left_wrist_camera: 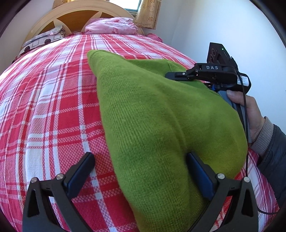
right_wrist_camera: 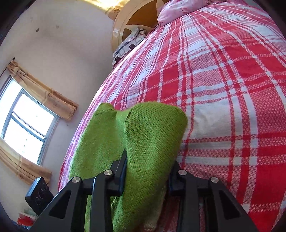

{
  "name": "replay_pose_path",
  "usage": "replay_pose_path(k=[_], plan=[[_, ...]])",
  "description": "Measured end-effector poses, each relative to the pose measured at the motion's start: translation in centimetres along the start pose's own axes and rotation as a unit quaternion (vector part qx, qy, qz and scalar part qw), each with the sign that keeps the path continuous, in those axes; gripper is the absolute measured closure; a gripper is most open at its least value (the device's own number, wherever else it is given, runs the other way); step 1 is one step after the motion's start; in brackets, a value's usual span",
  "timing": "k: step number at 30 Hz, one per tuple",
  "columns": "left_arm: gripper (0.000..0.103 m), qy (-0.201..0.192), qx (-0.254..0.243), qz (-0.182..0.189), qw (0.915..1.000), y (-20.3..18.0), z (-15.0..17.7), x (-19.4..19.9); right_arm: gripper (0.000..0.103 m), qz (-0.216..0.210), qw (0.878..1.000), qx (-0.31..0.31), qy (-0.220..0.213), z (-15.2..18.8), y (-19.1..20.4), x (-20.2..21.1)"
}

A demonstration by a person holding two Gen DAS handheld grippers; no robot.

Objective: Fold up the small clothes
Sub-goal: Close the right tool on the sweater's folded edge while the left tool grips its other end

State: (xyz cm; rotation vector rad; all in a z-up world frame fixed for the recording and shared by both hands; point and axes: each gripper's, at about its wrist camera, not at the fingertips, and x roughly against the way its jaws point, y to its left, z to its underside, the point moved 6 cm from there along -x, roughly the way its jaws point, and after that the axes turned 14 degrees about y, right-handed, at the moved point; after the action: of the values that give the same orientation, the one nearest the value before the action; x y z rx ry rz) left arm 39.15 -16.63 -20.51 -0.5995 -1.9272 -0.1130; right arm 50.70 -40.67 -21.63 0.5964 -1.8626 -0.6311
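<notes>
room: pale walls (right_wrist_camera: 62,44), a window (right_wrist_camera: 26,125) with tan patterned curtains (right_wrist_camera: 44,94) off to the left of the right gripper's jaws.
bed: red and white plaid woven bedspread (left_wrist_camera: 53,107) spreads ahead of both sets of jaws, ending at a cream and brown wooden headboard (left_wrist_camera: 75,16) far ahead.
pink bedding: crumpled pink quilt (left_wrist_camera: 110,26) against the headboard, well ahead of the jaws.
pillow: grey and white patterned pillow (left_wrist_camera: 42,38) beside the quilt, far ahead and left of the left jaws.
garment: green knitted garment (left_wrist_camera: 152,110) lies on the bedspread, running from between the left jaws forward and rightward to the right gripper; its near part is raised in a fold.
left gripper: black two-finger gripper with blue pads (left_wrist_camera: 141,173), jaws wide apart; the garment passes between them, against the right pad only, not pinched.
right gripper: black two-finger gripper marked das (right_wrist_camera: 147,160), jaws drawn in on a raised fold of the garment, knit bulging ahead of the fingertips.
right hand: bare hand (left_wrist_camera: 250,114) around the grip, in a grey cuff.
</notes>
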Motion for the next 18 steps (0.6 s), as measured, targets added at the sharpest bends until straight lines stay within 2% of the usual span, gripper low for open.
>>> replay_pose_path(k=[2,4,6,7,10,18], plan=[[0.000,0.001,-0.001,0.002,1.0000,-0.1,-0.1,0.0,0.068,-0.001,1.000,-0.003,0.000,-0.1,0.0,-0.1],[0.007,0.002,-0.008,0.008,0.9999,-0.5,-0.1,0.1,0.069,-0.006,1.000,-0.006,0.001,-0.1,-0.1,-0.1],[0.020,-0.001,-0.015,0.019,0.9997,-0.9,0.0,0.4,0.069,-0.005,1.000,-0.005,0.001,-0.1,-0.2,-0.1],[0.022,-0.001,-0.019,0.021,0.9996,-1.2,0.0,0.4,0.069,-0.006,1.000,-0.005,0.000,-0.2,-0.3,-0.1],[0.022,-0.003,-0.021,0.018,0.9996,-1.4,0.1,0.4,0.069,0.004,1.000,0.003,-0.003,0.0,-0.1,0.0],[0.035,0.001,-0.017,0.008,0.9998,-1.9,0.2,0.9,0.069,0.023,0.999,0.021,-0.011,0.4,0.6,0.2]])
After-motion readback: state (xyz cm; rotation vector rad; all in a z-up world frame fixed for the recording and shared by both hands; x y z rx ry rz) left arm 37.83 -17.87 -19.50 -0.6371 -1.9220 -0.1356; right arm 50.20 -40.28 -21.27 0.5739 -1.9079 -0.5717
